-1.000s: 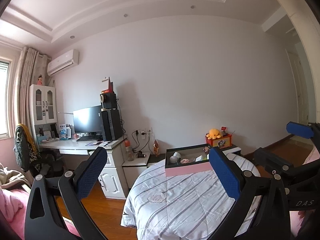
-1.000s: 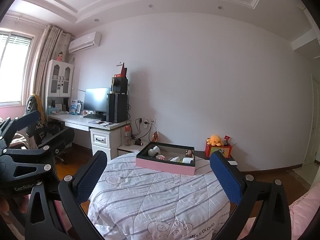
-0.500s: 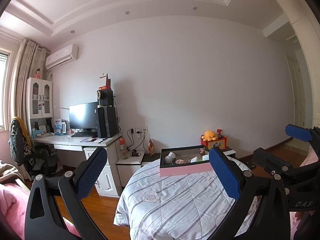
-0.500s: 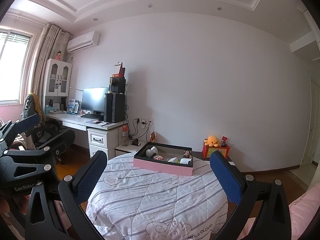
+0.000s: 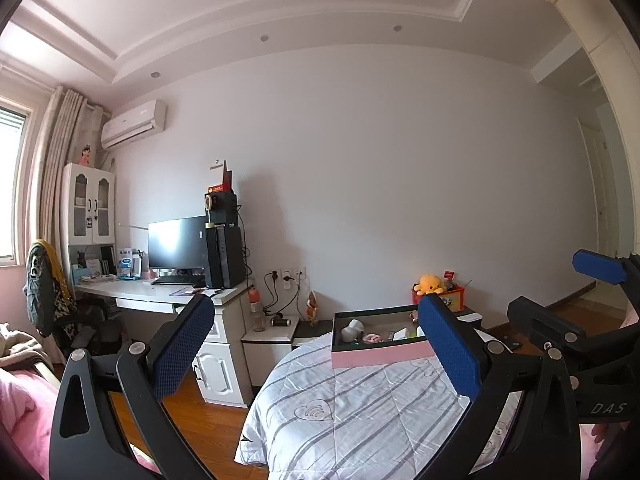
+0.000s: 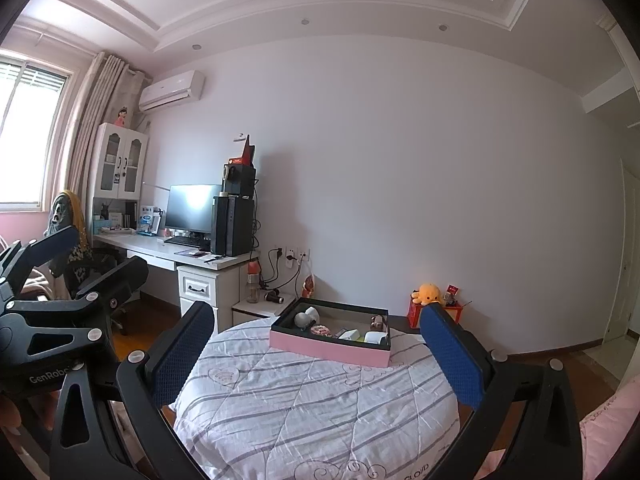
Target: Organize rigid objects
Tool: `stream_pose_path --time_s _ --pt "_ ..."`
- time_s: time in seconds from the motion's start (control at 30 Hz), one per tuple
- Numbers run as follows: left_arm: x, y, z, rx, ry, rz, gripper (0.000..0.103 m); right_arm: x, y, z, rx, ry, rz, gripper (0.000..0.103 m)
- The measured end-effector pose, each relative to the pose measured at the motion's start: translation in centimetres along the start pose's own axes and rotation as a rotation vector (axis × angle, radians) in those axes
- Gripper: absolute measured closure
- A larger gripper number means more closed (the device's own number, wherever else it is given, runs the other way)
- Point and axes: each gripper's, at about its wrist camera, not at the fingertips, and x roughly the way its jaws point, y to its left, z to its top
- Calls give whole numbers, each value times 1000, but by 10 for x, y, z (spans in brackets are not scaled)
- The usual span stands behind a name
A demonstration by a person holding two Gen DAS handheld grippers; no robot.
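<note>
Left wrist view shows the box (image 5: 380, 354) slightly lower and more to the right than a second ago. It sits at the far edge of the bed (image 6: 304, 400), small objects inside. Left gripper (image 5: 316, 360) and right gripper (image 6: 316, 360) hang back with fingers apart, holding nothing, so progress cannot be judged.

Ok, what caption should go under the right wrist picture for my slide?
Open right gripper faces a pink tray of small items on a striped quilt.

Black-framed left gripper (image 5: 320, 344) and right gripper (image 6: 320, 344), blue textured pads, silver screws.
</note>
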Motion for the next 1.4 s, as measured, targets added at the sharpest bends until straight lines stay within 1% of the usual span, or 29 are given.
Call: stream_pose_path --time_s 0.23,0.4,0.57,1.4 --pt "9 1 -3 14 13 -12 0 5 5 -1 -15 12 -18 0" --pt "12 2 -4 8 24 -11 0 7 6 -3 -19 18 -10 0" --pt "12 3 -4 -7 23 -16 0 7 7 -2 -17 12 -9 0" --pt "13 3 -5 -3 24 -14 0 3 10 -3 -22 17 -29 0"
